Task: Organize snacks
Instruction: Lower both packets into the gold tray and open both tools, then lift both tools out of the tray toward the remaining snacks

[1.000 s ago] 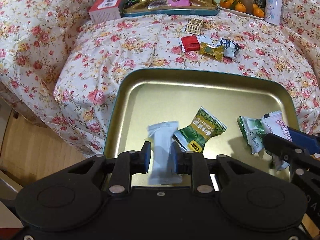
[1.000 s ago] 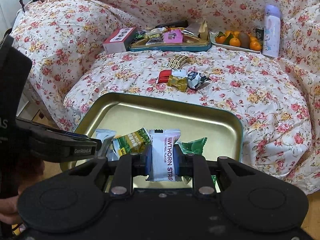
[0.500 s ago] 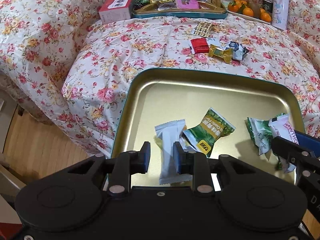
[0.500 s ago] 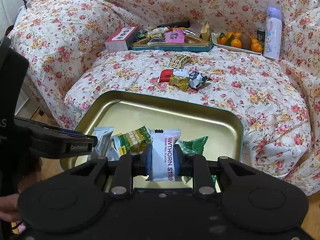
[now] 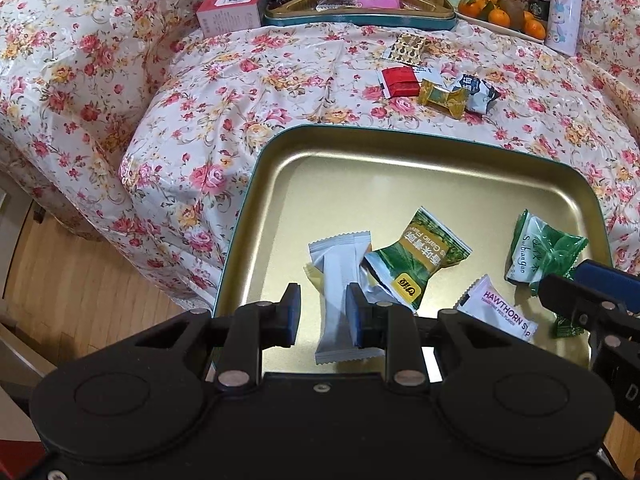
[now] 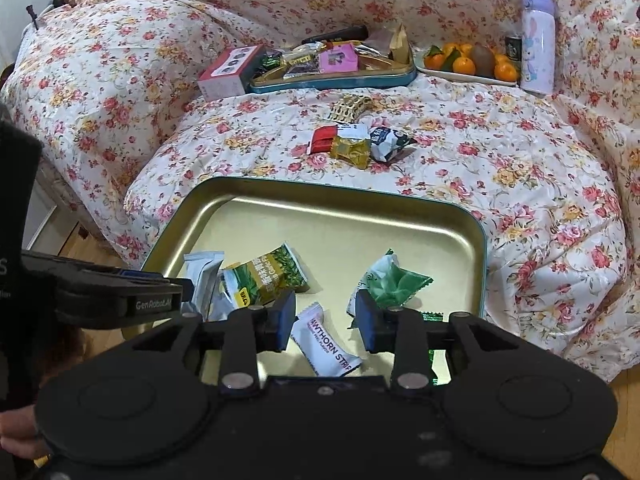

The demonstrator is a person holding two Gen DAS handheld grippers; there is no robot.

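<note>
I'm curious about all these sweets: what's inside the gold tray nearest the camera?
The gold tray holds a white packet, a green garlic-flavour packet, a green-and-white packet and a hawthorn strip. A pale yellow corner shows under the white packet; the rest is hidden.

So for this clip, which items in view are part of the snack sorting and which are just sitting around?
Part of the job:
gold tray
Hawthorn strip packet, lying loose between the opening right gripper
white packet
green garlic packet
loose snacks on the cover

Just lying about:
oranges
bottle
pink box
</note>
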